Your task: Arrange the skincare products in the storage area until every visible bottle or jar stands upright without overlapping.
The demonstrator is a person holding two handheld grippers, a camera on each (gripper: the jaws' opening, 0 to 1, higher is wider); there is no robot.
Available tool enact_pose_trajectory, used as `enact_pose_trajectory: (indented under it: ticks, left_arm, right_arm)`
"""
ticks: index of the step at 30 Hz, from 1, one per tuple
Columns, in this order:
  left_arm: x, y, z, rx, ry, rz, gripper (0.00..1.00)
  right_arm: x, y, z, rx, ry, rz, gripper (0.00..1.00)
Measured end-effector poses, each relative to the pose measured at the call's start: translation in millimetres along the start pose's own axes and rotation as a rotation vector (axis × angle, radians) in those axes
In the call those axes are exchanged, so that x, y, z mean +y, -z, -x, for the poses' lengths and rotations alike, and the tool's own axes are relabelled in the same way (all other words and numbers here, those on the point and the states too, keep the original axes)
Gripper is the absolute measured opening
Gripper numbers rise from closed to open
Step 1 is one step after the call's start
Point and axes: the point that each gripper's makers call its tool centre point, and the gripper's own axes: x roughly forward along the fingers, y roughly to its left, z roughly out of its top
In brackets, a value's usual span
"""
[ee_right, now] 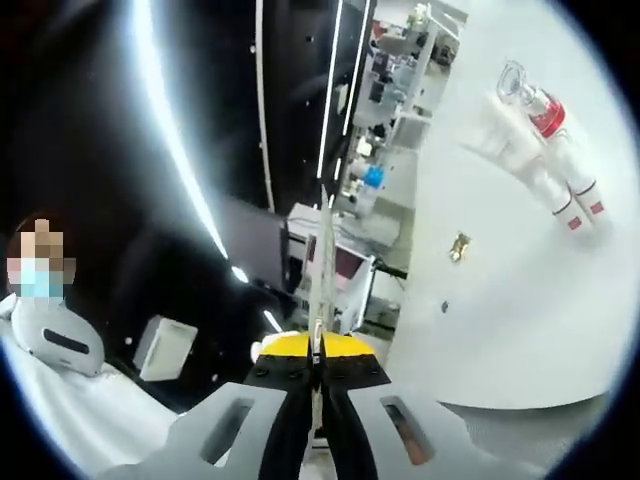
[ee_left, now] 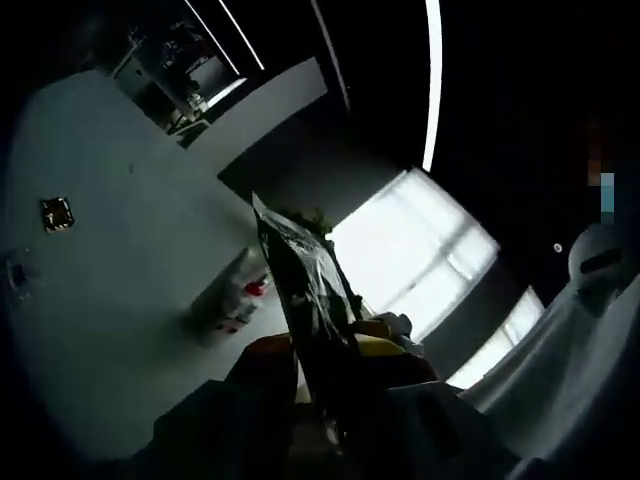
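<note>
Left gripper view: both grippers clamp one thin packet; the skincare products lie on the white table.

Left gripper (ee_left: 330,400) grips the lower end of a dark crinkled foil packet (ee_left: 305,290), which rises between its jaws. Right gripper (ee_right: 320,375) has its jaws pressed together on the same packet (ee_right: 322,270), seen edge-on as a thin strip. Skincare products (ee_right: 545,150), white tubes with red bands and a clear-capped bottle, lie tipped over and touching on the table (ee_right: 500,320), well apart from both grippers. Same cluster (ee_left: 235,295) sits beside the packet, dimly lit.
</note>
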Motion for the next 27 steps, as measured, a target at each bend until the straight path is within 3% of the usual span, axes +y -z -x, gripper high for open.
enact_pose_trajectory:
  ticks: [4, 8, 9, 11, 12, 16, 19, 27]
  left_arm:
    - [5.4, 3.2, 0, -0.008, -0.019, 0.029, 0.1]
    - [9.4, -3.7, -4, -0.053, -0.021, 0.117, 0.0]
    - [14.0, -3.2, -4, -0.056, -0.049, 0.153, 0.0]
    - [20.7, -1.5, -8, -0.056, -0.072, 0.121, 0.0]
    - [24.8, 0.6, -10, -0.043, -0.09, 0.114, 0.0]
    - [31.8, 1.6, -12, -0.042, -0.085, 0.166, 0.0]
    - [36.7, 3.3, -13, -0.028, -0.102, 0.162, 0.0]
    - [50.5, 4.4, -15, -0.033, -0.115, 0.217, 0.0]
  right_arm:
    - [-7, 2.5, 1, 0.007, 0.019, -0.018, 0.01]
    - [-21, 1.1, 2, -0.002, 0.074, -0.039, 0.01]
    - [-22, 0.2, 2, -0.006, 0.073, -0.043, 0.01]
    - [-28, -2.7, 2, -0.011, 0.102, -0.05, 0.01]
    - [-36, -2.3, 3, 0.005, 0.144, -0.012, 0.01]
    - [-38, -4.1, 3, 0.004, 0.152, 0.009, 0.02]
    - [-49, -4.3, 3, 0.012, 0.194, 0.059, 0.04]
    - [-57, 1.6, -4, 0.065, 0.211, 0.144, 0.29]
